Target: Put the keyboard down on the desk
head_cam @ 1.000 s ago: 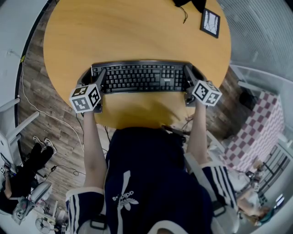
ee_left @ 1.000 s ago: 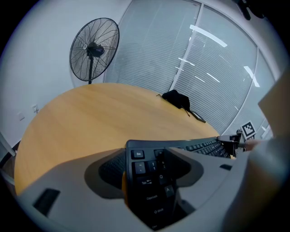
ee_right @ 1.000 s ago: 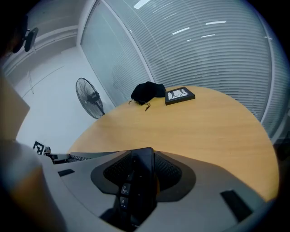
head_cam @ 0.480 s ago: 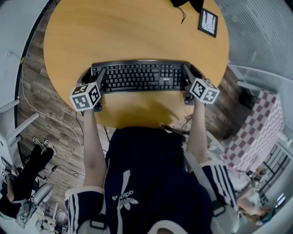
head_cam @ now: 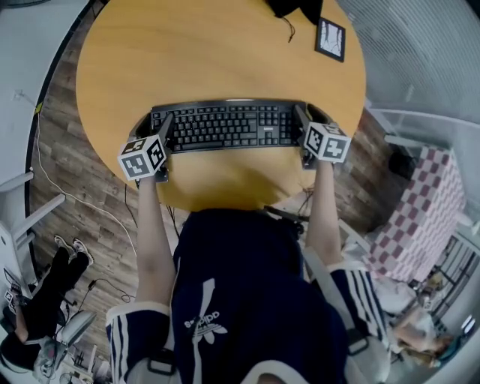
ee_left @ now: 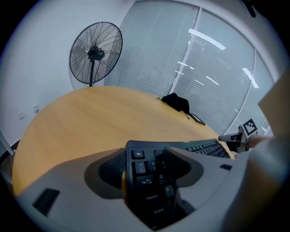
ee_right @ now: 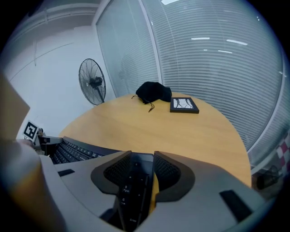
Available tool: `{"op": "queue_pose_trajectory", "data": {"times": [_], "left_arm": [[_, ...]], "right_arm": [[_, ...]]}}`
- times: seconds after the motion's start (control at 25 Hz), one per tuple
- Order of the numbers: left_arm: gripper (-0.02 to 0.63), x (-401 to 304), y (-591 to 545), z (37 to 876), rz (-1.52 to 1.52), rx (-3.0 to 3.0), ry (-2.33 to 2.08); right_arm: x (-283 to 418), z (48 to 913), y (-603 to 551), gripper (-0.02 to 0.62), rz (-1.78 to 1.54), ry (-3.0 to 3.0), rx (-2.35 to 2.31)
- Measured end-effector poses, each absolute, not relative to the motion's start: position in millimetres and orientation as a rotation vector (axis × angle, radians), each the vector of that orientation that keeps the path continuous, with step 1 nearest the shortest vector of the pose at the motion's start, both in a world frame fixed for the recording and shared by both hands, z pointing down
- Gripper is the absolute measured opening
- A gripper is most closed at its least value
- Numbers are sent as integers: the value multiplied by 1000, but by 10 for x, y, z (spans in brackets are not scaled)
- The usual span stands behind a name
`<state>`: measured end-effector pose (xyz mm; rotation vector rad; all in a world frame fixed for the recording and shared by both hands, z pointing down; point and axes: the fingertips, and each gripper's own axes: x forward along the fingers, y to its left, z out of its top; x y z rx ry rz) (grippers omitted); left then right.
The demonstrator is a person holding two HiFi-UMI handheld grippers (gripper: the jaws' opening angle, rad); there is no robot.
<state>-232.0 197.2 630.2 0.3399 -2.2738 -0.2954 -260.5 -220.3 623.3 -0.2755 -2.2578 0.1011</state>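
Observation:
A black keyboard [head_cam: 225, 125] lies lengthwise across the near part of the round wooden desk [head_cam: 210, 52]. My left gripper [head_cam: 154, 121] is shut on its left end, and my right gripper [head_cam: 311, 116] is shut on its right end. In the left gripper view the keyboard [ee_left: 152, 181] sits between the jaws of the left gripper [ee_left: 147, 167], Esc key uppermost. The numpad end of the keyboard [ee_right: 131, 186] shows between the jaws of the right gripper [ee_right: 138, 170]. I cannot tell whether the keyboard touches the desktop or hangs just above it.
A framed picture [head_cam: 330, 39] and a black cloth bundle [head_cam: 292, 7] lie at the desk's far right edge. A standing fan [ee_left: 95, 52] is behind the desk. A checkered object [head_cam: 420, 217] stands on the floor to the right, and cables run over the floor to the left.
Both grippers stay clamped on the keyboard's ends. The right gripper and that end have edged slightly left and away from me; the head view has shifted a little.

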Motion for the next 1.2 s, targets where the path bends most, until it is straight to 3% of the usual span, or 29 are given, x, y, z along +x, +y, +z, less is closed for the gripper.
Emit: {"op": "queue_pose_trajectory", "data": {"times": [0.36, 0.64, 0.88, 1.2], "left_arm": [[250, -2466, 2195, 5790, -299, 302, -2428], [232, -2487, 2100, 5116, -254, 389, -2575], [149, -2351, 1974, 4569, -194, 479, -2692], [27, -2108, 1727, 3897, -33, 621, -2817]], "right_arm": [[-2580, 5616, -2072, 144, 75, -2410, -338], [-2382, 4948, -1899, 59, 102, -2603, -385], [-2166, 4330, -1655, 15, 100, -2738, -458], [-1803, 3550, -1299, 5, 90, -2905, -559]]}}
